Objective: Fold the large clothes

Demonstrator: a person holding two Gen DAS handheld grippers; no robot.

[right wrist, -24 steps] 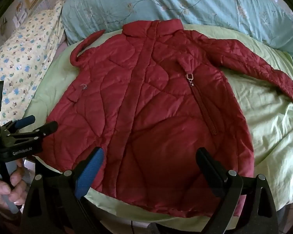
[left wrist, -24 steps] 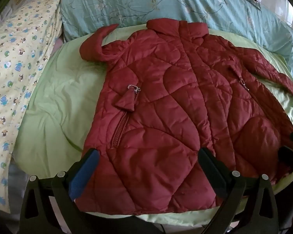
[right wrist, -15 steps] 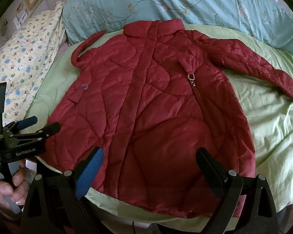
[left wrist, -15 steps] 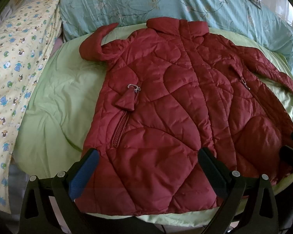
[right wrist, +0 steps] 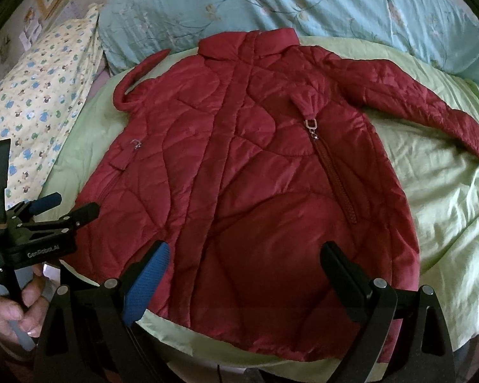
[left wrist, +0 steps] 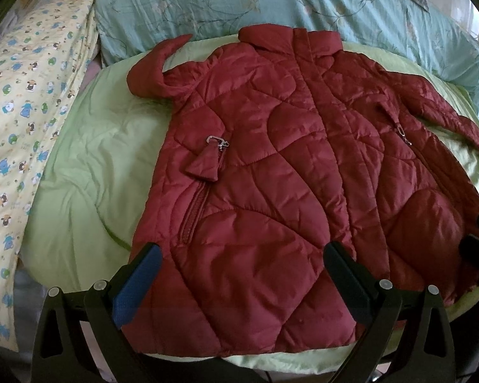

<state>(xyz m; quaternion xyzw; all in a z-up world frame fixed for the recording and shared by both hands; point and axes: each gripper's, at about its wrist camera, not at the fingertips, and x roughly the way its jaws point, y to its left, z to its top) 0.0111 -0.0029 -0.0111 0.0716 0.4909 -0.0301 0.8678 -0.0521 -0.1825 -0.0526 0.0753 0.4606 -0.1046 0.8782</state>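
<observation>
A big red puffy coat (left wrist: 281,172) lies flat and face up on a light green blanket (left wrist: 89,172), in the middle of a bed. Its collar points to 12 o'clock and its bottom edge sits at 6 o'clock, close to the blanket's near edge. One sleeve (right wrist: 421,102) stretches out toward 3 o'clock in the right wrist view. The other sleeve (left wrist: 156,67) curls up near 10 o'clock. A small silver zipper pull (left wrist: 217,142) shines on a pocket on the left half of the coat. A blue pillow with flowers (left wrist: 271,3) lies past the collar at 12 o'clock. A yellow cloth with little animals (left wrist: 19,127) lies at 9 o'clock. The left gripper (left wrist: 239,284) hangs above the coat's bottom edge with its fingers spread wide and nothing between them. The right gripper (right wrist: 244,284) also hangs above the bottom edge, fingers spread wide and empty. In the right wrist view, a hand (right wrist: 12,309) at 8 o'clock holds the left gripper's handle.
</observation>
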